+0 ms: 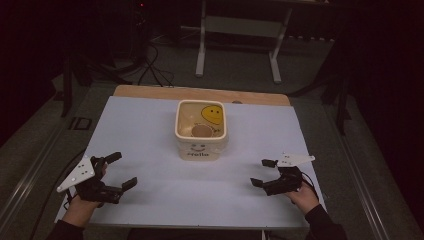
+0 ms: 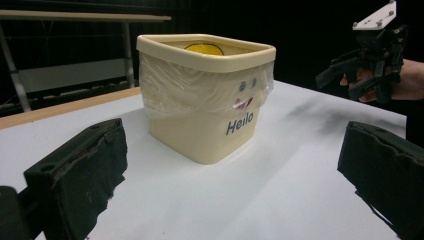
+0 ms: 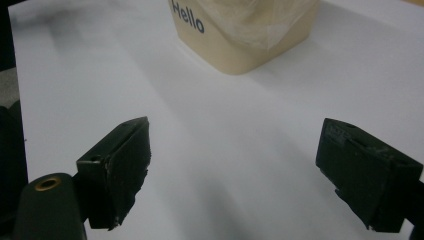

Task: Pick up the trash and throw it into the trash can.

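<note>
Two grippers rest apart on the white desk (image 1: 150, 130), the left gripper (image 1: 121, 171) and the right gripper (image 1: 263, 172) both released, nothing between their jaws; midway between them, farther back, stands the cream square plastic tub (image 1: 201, 130) printed "Hello", upright, its printed face toward the person; a clear film liner (image 2: 200, 87) blurs its upper wall; a brown round thing (image 1: 202, 131) inside is hard to identify; the right gripper view cuts off its rim.

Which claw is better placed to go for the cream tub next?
Near even, slightly the right claw: both wait open and empty on the white table, apart from the cream tub, but the left claw looks a little farther off.
</note>
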A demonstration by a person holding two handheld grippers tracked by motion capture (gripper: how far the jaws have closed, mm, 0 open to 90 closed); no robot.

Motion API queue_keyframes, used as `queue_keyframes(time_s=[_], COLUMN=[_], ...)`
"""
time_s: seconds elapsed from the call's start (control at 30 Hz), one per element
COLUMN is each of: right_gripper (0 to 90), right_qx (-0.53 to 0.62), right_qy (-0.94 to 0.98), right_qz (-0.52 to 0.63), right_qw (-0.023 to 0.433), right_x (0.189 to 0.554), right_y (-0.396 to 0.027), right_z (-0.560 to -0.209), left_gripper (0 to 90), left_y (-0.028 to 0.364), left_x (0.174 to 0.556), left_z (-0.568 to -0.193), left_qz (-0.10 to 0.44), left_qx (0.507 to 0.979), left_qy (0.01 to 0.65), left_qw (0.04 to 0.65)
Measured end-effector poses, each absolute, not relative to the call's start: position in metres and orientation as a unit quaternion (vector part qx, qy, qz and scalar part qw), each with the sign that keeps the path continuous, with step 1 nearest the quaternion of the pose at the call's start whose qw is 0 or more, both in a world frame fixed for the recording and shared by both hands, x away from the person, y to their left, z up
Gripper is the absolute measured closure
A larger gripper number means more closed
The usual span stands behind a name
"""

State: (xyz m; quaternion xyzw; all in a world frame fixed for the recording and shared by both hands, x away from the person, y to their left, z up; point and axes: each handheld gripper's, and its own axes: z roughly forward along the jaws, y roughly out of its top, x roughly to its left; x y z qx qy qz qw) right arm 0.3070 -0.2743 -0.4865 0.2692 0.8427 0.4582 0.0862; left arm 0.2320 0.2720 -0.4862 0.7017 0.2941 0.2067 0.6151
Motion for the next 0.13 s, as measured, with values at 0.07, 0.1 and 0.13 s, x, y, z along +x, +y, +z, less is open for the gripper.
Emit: queue_keyframes(time_s=[0.07,0.1,0.13], right_gripper=[14.2,14.2,14.2], right_qx=[0.269,0.269,0.268], right_qy=[0.845,0.845,0.845], right_qz=[0.454,0.456,0.455], right_qw=[0.085,0.084,0.085], right_x=[0.3071,0.3072,0.3072], right_y=[-0.2740,-0.2736,-0.2735], right_z=[-0.4873,-0.4878,-0.4879], left_gripper=[0.5,0.5,0.5], left_y=[0.2717,0.2717,0.2716], left_x=[0.2321,0.2321,0.2320], left_z=[-0.4863,-0.4863,-0.4863], left_qz=[0.207,0.207,0.207], left_qx=[0.702,0.703,0.703], left_qy=[0.294,0.294,0.293], left_qw=[0.615,0.614,0.614])
